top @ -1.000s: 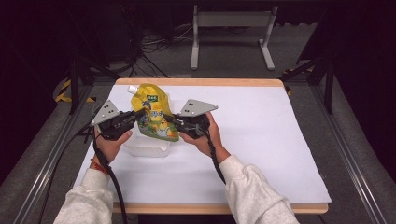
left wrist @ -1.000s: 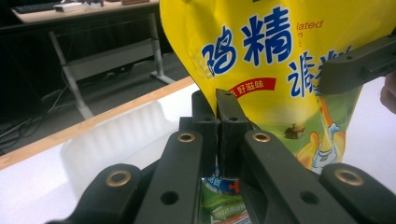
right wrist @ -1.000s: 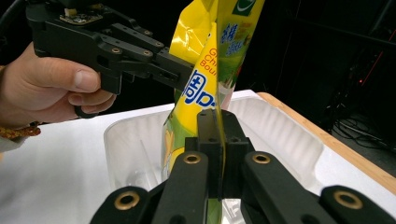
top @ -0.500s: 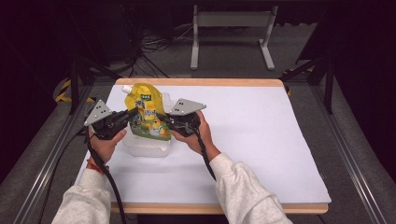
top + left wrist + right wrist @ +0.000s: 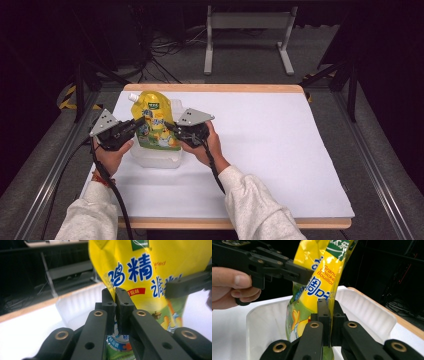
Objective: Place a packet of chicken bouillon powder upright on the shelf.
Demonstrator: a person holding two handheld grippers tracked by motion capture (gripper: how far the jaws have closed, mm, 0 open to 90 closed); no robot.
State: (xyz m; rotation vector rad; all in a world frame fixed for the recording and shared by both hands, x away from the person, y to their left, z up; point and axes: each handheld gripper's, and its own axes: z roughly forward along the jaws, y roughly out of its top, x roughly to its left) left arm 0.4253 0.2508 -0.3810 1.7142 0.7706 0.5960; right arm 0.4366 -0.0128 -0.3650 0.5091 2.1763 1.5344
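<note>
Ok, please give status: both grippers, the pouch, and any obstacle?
Left gripper and right gripper shut on yellow bouillon pouch. Pouch upright over white plastic container. Nothing in the way.

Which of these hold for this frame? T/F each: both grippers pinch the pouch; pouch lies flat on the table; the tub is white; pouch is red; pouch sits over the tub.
1. Both grippers pinch the pouch. True: the left gripper and the right gripper are each shut on an edge of the pouch.
2. The pouch lies flat on the table. False: it is held upright between the grippers, above the table.
3. The tub is white. True: the tub is white, translucent plastic.
4. The pouch is red. False: it is mostly yellow, with blue lettering and green at the bottom.
5. The pouch sits over the tub. True: its lower end hangs in the tub's opening in the right gripper view.
</note>
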